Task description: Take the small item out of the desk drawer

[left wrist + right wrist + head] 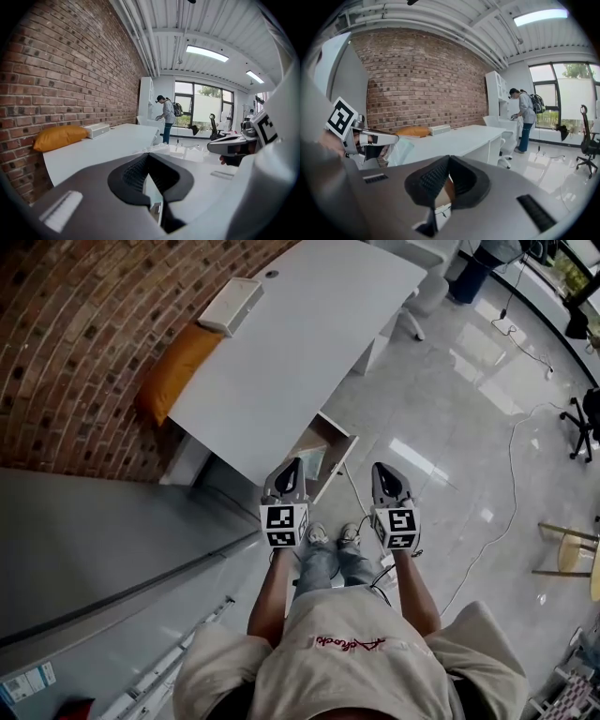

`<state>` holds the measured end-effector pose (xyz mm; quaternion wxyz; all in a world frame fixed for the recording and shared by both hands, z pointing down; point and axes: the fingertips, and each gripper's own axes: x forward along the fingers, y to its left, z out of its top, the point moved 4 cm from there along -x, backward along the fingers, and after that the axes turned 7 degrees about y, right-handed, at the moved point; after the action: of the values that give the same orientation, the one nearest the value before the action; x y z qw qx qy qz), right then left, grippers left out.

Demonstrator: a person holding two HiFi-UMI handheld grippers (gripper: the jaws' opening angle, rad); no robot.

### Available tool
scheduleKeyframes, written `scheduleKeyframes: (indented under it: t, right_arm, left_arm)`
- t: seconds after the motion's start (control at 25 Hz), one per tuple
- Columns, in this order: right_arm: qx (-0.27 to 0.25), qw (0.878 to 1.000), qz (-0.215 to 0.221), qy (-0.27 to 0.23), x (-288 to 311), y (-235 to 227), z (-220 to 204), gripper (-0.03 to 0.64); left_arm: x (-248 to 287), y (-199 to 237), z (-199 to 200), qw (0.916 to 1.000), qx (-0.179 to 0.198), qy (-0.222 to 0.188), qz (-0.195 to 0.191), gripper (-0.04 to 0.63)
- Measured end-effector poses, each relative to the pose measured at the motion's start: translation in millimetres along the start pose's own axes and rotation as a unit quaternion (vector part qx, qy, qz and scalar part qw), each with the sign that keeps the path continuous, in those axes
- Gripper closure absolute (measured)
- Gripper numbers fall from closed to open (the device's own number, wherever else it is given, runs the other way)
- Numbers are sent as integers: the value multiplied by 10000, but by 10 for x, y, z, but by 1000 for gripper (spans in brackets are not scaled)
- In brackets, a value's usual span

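both held up in front of me above my shoes, just short of the open drawer [330, 430] under the white worktop [300, 334]. left fingers [133, 174] are closed right up, tips touching, nothing btwn them. right fingers [431, 178] same: tip to tip, empty. the two sets sit side by side, apart, pointing at the worktop. drawer stands out toward me. a small pale thing [311, 463] lies inside, can't tell what it is. neither set touches it or the drawer. on the worktop, along the brick wall [75, 343]: an orange cushion [176, 371] w/ a white box [231, 306] just beside it. far back by the windows a person [166, 117] w/ a backpack stands.
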<state>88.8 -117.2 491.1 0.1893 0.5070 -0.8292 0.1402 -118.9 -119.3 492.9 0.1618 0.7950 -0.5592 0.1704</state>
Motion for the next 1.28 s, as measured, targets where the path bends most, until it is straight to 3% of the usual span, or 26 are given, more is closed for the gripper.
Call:
scheduleKeyframes:
  t: [0.6, 0.96, 1.28]
  right_arm:
    - [-289, 9944, -150, -1006, -203, -137, 1176, 605]
    - [-379, 9880, -251, -1477, -403, -232, 1535, 606]
    - [-453, 9862, -275, -1566, -468, -268, 1651, 606]
  left_arm:
    - [-276, 151, 1064, 9965, 241, -800, 97, 586]
    - [-424, 120, 1437, 9928, 371, -1135, 128, 586]
    - [-506, 96, 1603, 9905, 364, -1316, 142, 586]
